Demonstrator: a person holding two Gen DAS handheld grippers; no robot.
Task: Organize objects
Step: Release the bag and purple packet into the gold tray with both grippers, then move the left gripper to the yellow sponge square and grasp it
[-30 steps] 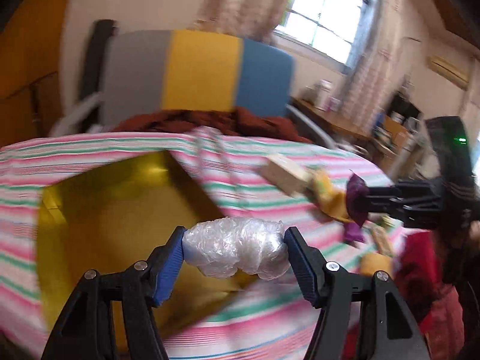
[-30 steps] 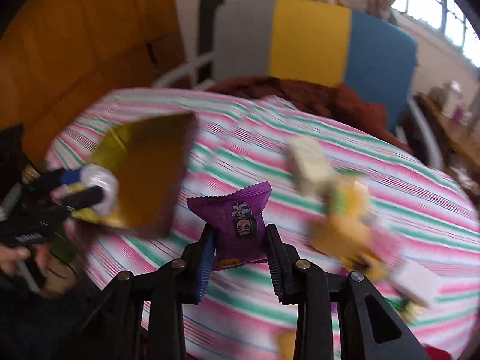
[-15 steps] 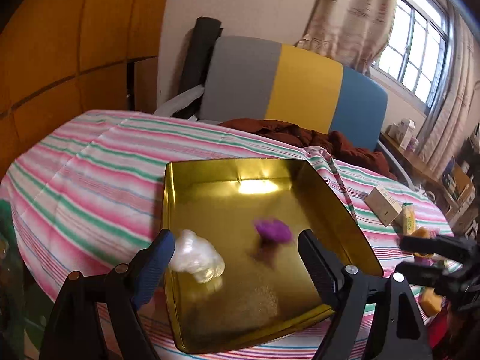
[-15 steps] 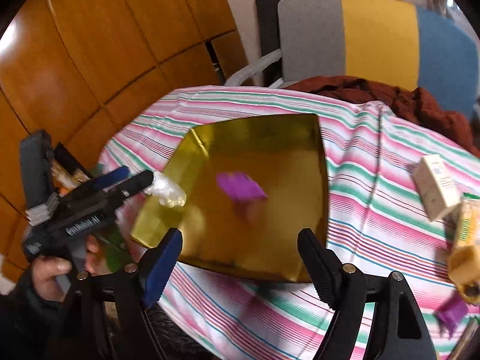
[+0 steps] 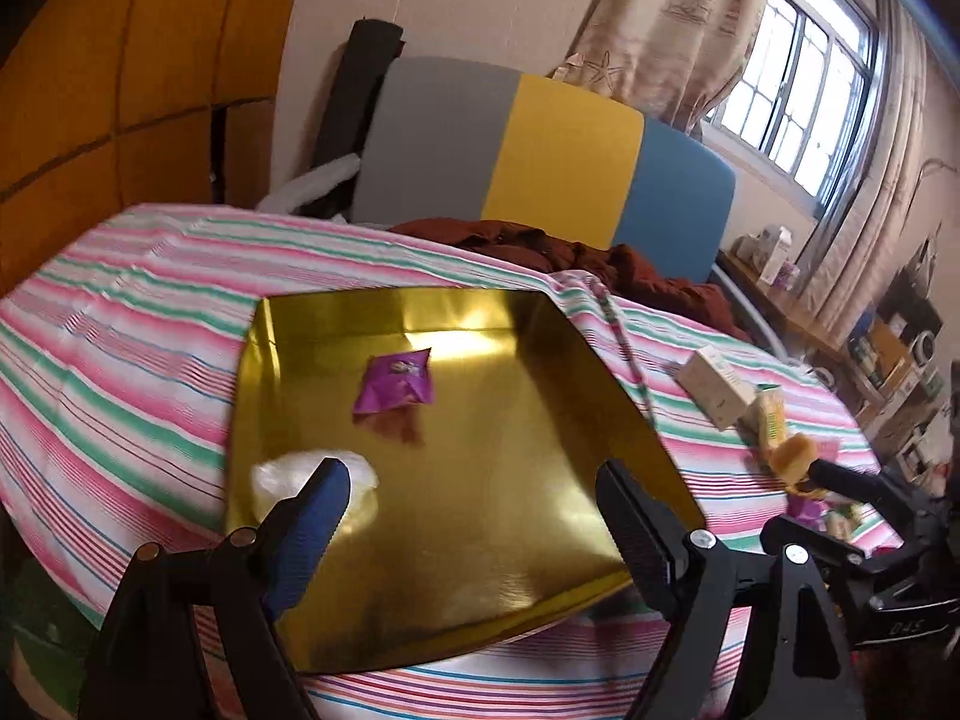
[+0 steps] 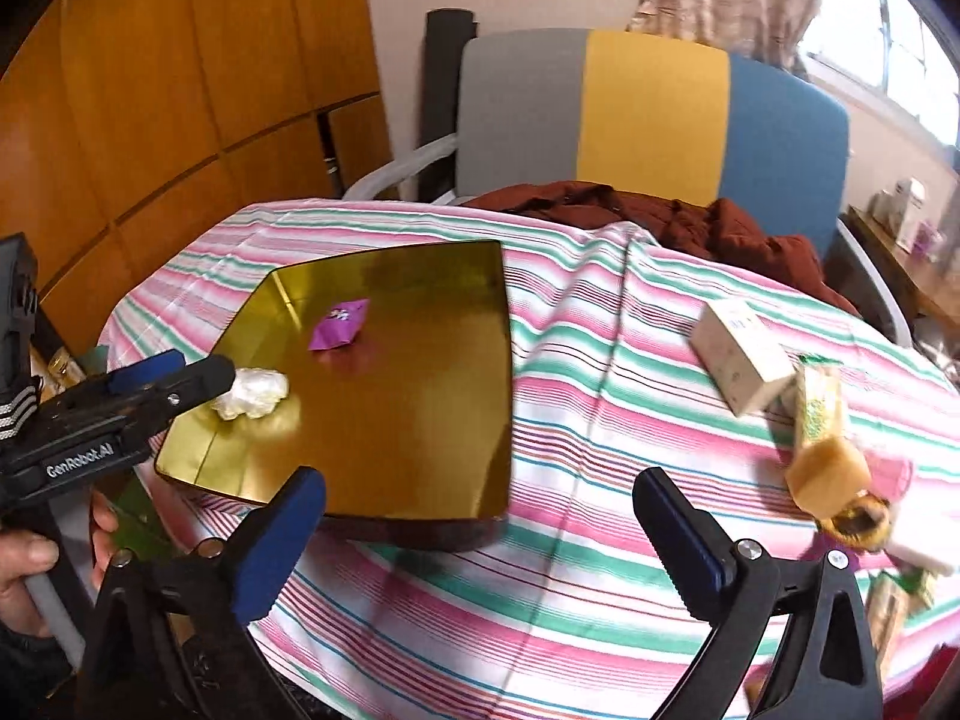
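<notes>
While your left gripper (image 5: 465, 495) and right gripper (image 6: 480, 501) both gaped empty, the purple packet (image 5: 396, 387) lay mid-frame in the gold tray (image 5: 540, 480), the plastic wad (image 6: 255, 393) sat at its lower-left edge, and the box (image 6: 738, 354) rested at right.
</notes>
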